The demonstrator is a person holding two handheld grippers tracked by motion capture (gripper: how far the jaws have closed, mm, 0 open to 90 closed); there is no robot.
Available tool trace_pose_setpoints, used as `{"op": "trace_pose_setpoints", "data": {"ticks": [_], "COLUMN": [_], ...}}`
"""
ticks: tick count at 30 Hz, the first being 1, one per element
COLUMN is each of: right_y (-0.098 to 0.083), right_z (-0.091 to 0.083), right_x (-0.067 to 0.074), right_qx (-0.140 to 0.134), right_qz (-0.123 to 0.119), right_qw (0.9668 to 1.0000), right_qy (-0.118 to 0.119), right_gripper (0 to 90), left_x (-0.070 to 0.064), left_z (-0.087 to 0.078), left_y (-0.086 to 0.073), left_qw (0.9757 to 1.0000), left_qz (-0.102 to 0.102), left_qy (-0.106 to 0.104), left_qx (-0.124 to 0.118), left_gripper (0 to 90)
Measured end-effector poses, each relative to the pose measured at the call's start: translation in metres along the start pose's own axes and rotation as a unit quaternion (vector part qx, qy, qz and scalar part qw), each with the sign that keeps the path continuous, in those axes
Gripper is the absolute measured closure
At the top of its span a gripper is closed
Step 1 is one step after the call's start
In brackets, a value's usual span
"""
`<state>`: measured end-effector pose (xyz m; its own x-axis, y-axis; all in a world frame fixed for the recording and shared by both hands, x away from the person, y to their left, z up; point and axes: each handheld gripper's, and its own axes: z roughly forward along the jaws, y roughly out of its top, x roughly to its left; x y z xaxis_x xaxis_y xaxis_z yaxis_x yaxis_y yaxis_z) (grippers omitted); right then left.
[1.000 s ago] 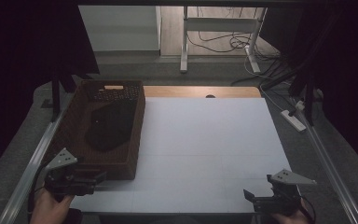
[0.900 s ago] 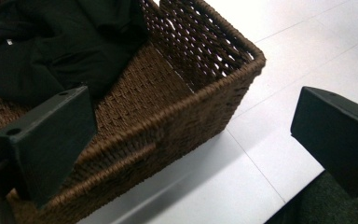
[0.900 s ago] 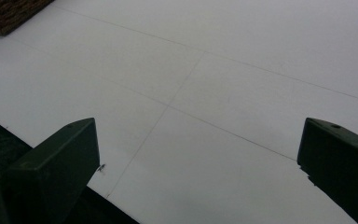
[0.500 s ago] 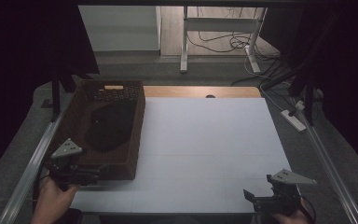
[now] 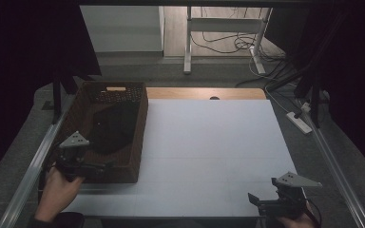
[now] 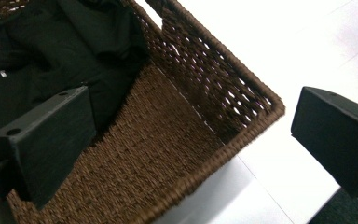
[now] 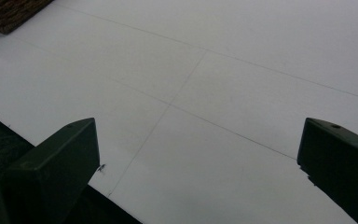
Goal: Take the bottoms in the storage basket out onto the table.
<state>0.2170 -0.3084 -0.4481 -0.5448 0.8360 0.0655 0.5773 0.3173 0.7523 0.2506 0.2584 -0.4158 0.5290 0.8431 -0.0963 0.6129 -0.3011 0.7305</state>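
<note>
The left gripper view looks down into the woven basket (image 6: 182,135), where the left claw (image 6: 193,154) stands wide apart and empty: one jaw hangs inside the basket over its woven floor, the other outside over the white desk (image 6: 279,42), with the basket's near corner between them. A black garment (image 6: 51,51) lies bunched on the basket floor just beyond the inner jaw; whether they touch cannot be told. From the high view the left claw (image 5: 100,166) sits at the basket's (image 5: 138,123) near wall, the garment (image 5: 111,126) ahead of it. The right claw (image 5: 254,202) rests low at the desk's (image 5: 209,137) near right edge, well apart from the basket. Its own view shows its jaws spread, nothing between them but bare desk, the basket corner (image 7: 9,11) far off.
</note>
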Motion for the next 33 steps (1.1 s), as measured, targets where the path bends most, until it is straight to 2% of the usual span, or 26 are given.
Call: {"op": "trace_pose_setpoints", "data": {"ticks": [4,7,9,13,18,22,30,33], "right_y": [0.000,0.000,0.000,0.000,0.000,0.000,0.000,0.000], "right_z": [0.000,0.000,0.000,0.001,0.001,0.001,0.000,0.000], "right_x": [0.000,0.000,0.000,0.000,0.000,-0.001,-0.002,-0.002], "right_qx": [0.002,0.003,0.002,0.004,0.006,0.006,0.001,0.002], "right_qz": [-0.002,-0.002,-0.002,-0.002,-0.001,0.002,0.005,0.005], "right_qw": [1.0000,1.0000,1.0000,1.0000,1.0000,1.0000,0.9999,0.9999], "right_qy": [0.001,0.001,0.002,0.003,0.005,0.005,0.011,0.012], "right_gripper": [0.0,0.0,0.0,0.0,0.0,0.0,0.0,0.0], "left_x": [0.003,0.008,0.012,0.020,0.025,0.029,0.039,0.046], "left_z": [0.004,0.006,0.008,0.014,0.018,0.024,0.031,0.036], "left_y": [0.005,0.009,0.012,0.019,0.028,0.035,0.049,0.053], "left_qw": [0.9998,0.9999,0.9998,0.9997,0.9997,0.9998,0.9996,0.9996], "left_qz": [0.014,0.013,0.014,0.008,0.015,0.011,-0.003,-0.014], "left_qy": [0.012,0.008,0.009,-0.001,-0.001,-0.006,0.006,-0.001], "left_qx": [0.004,0.004,0.010,0.023,0.018,0.016,0.027,0.026], "left_gripper": [0.0,0.0,0.0,0.0,0.0,0.0,0.0,0.0]}}
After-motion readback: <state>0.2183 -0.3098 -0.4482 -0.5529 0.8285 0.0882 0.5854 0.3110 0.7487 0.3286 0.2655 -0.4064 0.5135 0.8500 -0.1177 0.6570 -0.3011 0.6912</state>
